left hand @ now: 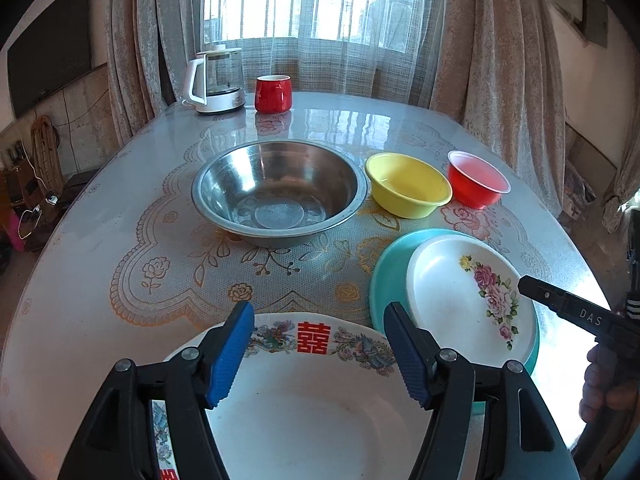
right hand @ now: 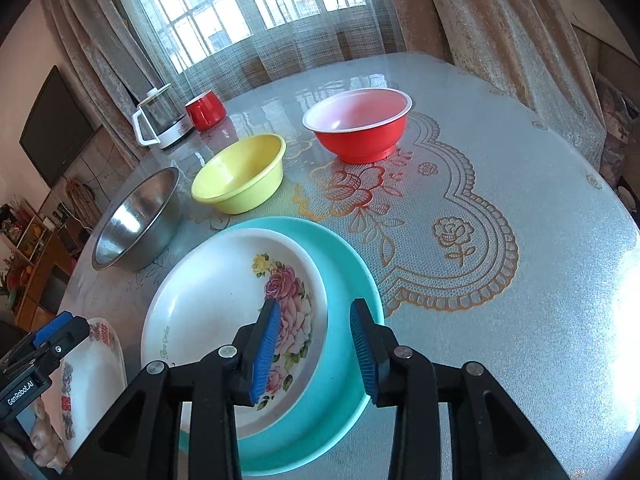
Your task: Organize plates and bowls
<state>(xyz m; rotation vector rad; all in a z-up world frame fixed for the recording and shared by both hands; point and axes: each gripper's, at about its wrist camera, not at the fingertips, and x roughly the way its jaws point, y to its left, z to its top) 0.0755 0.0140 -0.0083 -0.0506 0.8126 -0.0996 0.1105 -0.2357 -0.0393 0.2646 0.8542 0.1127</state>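
Observation:
A white plate with a red character and painted rim (left hand: 312,400) lies at the table's near edge. My left gripper (left hand: 320,354) hovers open over it, and neither blue pad touches it. To its right a white floral plate (right hand: 208,292) sits inside a teal plate (right hand: 344,260). My right gripper (right hand: 316,354) stands open across their near rims, one pad over the floral plate and one over the teal, with neither pressing. Behind them stand a steel bowl (left hand: 280,192), a yellow bowl (left hand: 404,188) and a red bowl (left hand: 476,180).
A glass kettle (left hand: 216,80) and a red mug (left hand: 273,94) stand at the far edge of the round table (left hand: 100,240), near the curtains. A person's hand (left hand: 604,384) holds the right gripper's handle. A lace-patterned cover lies over the table.

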